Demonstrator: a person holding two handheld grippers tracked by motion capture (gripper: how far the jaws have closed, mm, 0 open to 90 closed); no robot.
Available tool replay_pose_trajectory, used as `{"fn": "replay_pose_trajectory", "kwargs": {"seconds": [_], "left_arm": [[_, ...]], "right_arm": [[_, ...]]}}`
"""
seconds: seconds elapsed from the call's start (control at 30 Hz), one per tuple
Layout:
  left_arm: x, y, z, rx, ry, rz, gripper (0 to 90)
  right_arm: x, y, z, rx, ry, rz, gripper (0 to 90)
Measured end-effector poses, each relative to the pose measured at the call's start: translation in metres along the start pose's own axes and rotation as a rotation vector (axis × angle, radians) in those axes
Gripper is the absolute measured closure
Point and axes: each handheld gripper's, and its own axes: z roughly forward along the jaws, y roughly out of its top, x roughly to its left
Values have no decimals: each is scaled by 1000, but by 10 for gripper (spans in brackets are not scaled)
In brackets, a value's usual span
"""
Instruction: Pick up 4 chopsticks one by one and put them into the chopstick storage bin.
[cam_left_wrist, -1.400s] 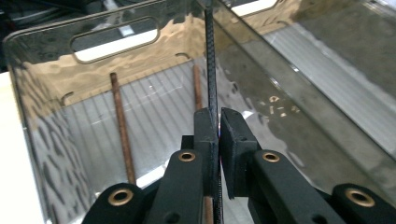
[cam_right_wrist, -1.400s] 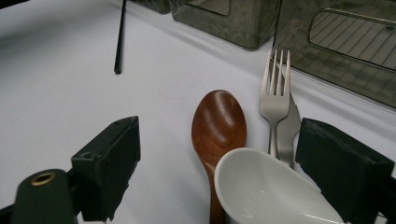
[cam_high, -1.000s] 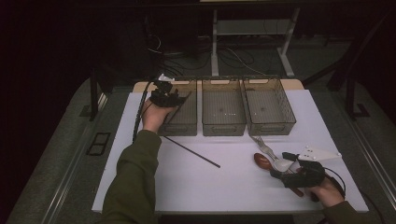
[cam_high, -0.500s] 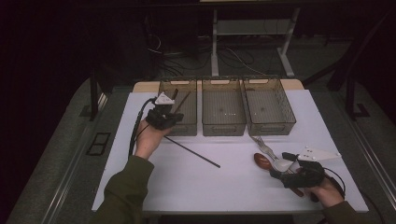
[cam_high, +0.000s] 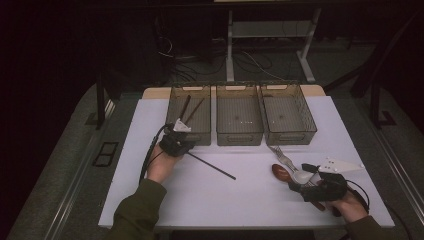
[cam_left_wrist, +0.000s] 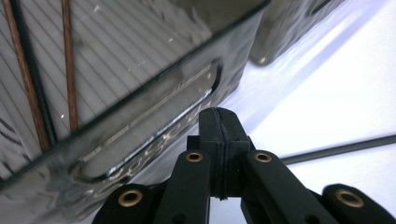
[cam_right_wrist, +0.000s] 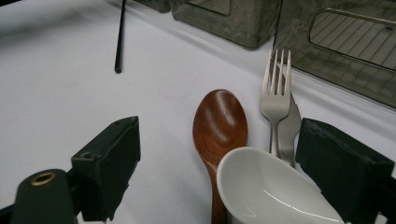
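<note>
**Cutlery sort into three bins: left gripper empty beside the chopstick bin**

While sorting runs, status as follows.

- Left gripper (cam_high: 181, 136): jaws pressed together on nothing, at the near wall of the left bin (cam_high: 176, 111), bench's 11 o'clock. Two chopsticks (cam_high: 189, 109) already inside that bin.
- Loose chopstick (cam_high: 211, 165): flat on the bench (cam_high: 165, 200), just to the 4 o'clock of the left gripper, slanting toward bench centre. Not touched.
- Right gripper (cam_right_wrist: 219, 177): jaws spread wide, held low at the bench's 4 o'clock, framing but not pinching the white spoon (cam_right_wrist: 273, 191), the wooden spoon (cam_right_wrist: 220, 122) and the fork (cam_right_wrist: 275, 100).
- Middle bin (cam_high: 239, 116) and right bin (cam_high: 287, 114): no cutlery visible inside.

Step judged in hand: between a chopstick drop-off and the next pick. Next move, as a guess: open the left jaws, swing to the loose chopstick, pinch it mid-length; thin and flat, so a low, square approach needed.

Brands, labels, writing: none readable.
</note>
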Motion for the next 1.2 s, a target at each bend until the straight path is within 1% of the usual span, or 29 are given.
{"fn": "replay_pose_trajectory", "kwargs": {"seconds": [0.13, 0.33, 0.5, 0.87, 1.03, 1.07, 1.2], "left_arm": [[4, -5, 5, 27, 16, -8, 888], [11, -11, 12, 53, 40, -19, 888], [14, -14, 15, 61, 52, -27, 888], [15, -16, 12, 79, 59, -34, 888], [18, -19, 8, 96, 55, -35, 888], [18, -20, 7, 95, 54, -42, 888], [19, -22, 4, 98, 50, -44, 888]], "right_arm": [[0, 0, 0, 1, 2, -3, 134], [1, 0, 0, 4, 3, -3, 134], [1, 0, 1, 4, 3, -3, 134], [0, 0, 0, 3, 3, -3, 134], [0, 0, 0, 3, 2, -1, 134], [0, 0, 0, 3, 2, -1, 134], [0, 0, 0, 2, 2, -1, 134]]}}
